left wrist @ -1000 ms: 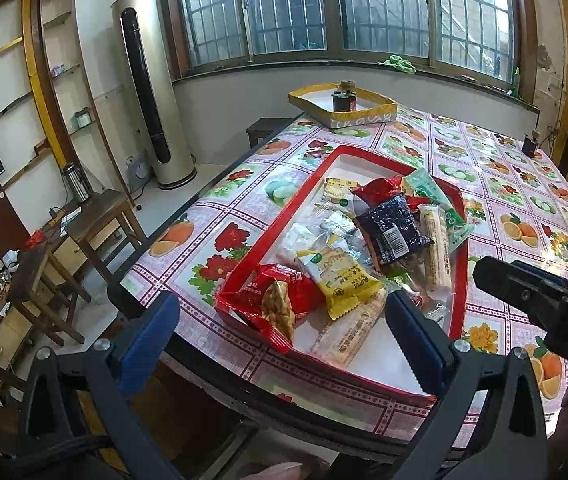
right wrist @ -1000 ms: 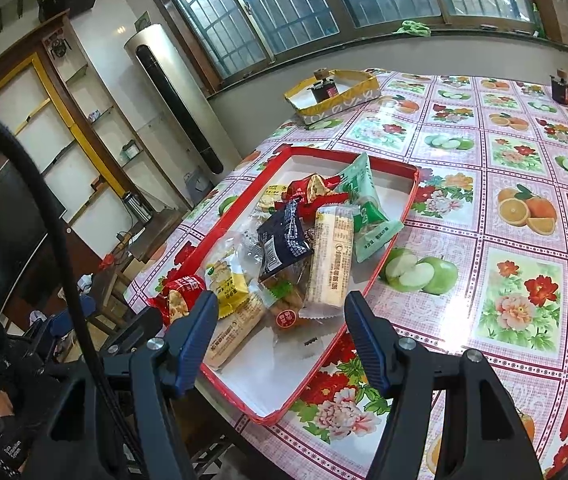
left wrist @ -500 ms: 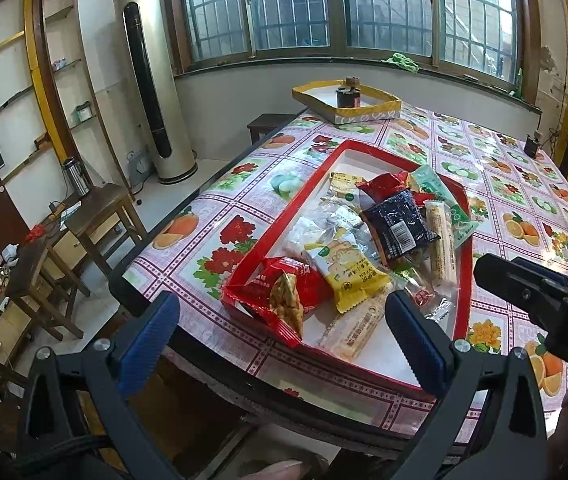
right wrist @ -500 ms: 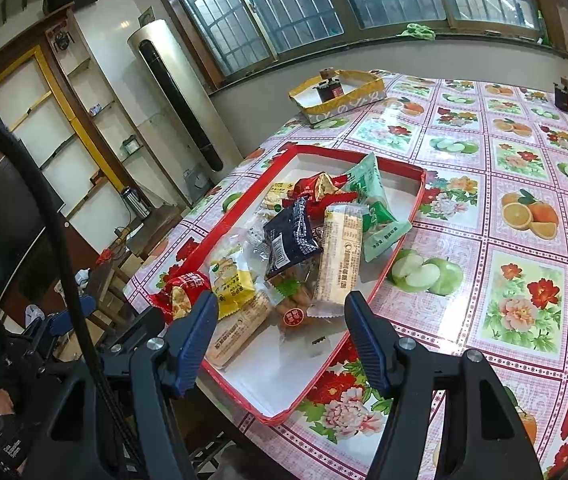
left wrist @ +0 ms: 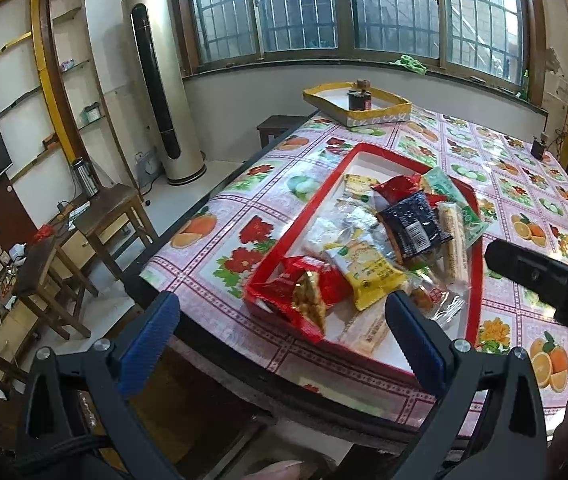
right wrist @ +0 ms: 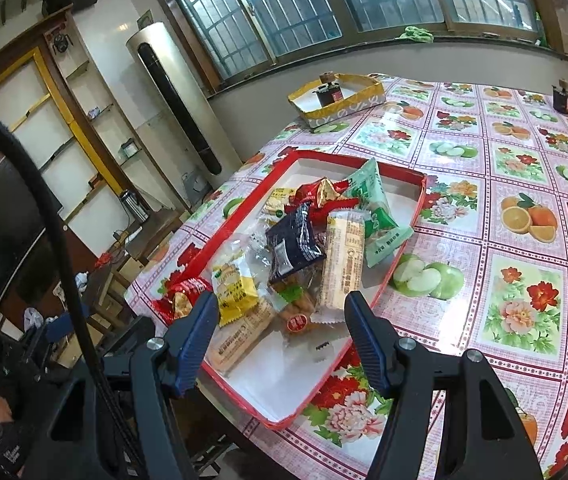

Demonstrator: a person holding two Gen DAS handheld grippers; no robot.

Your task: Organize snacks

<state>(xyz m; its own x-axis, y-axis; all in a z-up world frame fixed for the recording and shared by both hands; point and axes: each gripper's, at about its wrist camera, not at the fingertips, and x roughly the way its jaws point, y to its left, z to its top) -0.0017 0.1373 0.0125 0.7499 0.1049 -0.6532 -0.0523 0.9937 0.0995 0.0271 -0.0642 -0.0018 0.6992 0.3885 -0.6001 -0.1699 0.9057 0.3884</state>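
Red-rimmed, the tray (right wrist: pixel 400 248) sits on the table (right wrist: pixel 524 240) with the snacks (right wrist: pixel 308 248) heaped in it. Left tool (left wrist: pixel 284 334) and right tool (right wrist: pixel 282 334) hover spread, empty. Best to take one top packet, probably the loose dark one (right wrist: pixel 294 242), gripping its edge.

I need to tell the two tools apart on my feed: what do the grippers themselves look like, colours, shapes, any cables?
Both look alike. The left gripper and right gripper each have two black angular arms with silver bolt heads, ending in blue ribbed fingers. A thick black cable arcs past the right one. No markings are legible on either.
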